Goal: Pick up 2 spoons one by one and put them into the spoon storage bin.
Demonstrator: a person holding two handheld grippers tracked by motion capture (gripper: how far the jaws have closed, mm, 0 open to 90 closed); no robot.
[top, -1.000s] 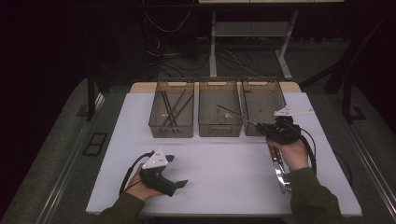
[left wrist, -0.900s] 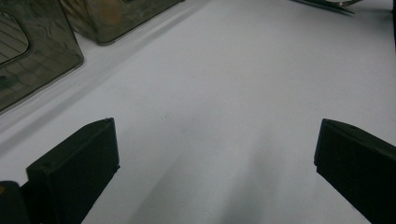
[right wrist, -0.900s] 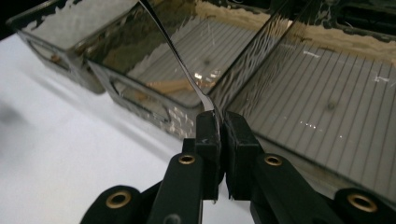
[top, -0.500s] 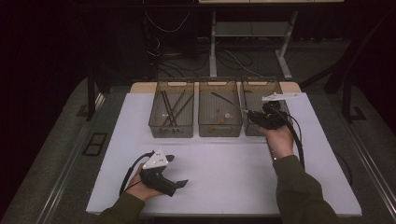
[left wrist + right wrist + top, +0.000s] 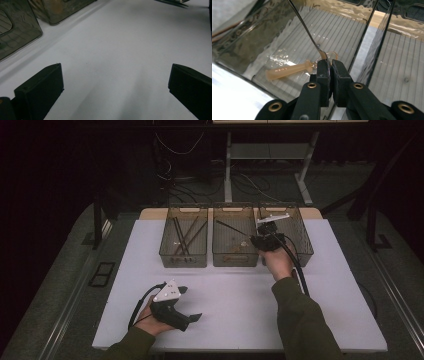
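The right gripper point(image 5: 330, 65) was clenched on the bowl end of a thin dark metal spoon point(image 5: 308, 32), whose long handle slanted up and away over the middle bin point(image 5: 235, 260) of 3 clear bins on the white table point(image 5: 240, 310). Seen from above, the right gripper point(image 5: 263, 241) hung at the wall between the middle bin and the right bin point(image 5: 300, 251), with a pale plastic utensil point(image 5: 288, 70) lying on the middle bin's floor below. The left gripper point(image 5: 176, 311) rested low over the table's near edge, its jaws spread wide on nothing, and the left bin point(image 5: 182, 256) held several dark utensils.
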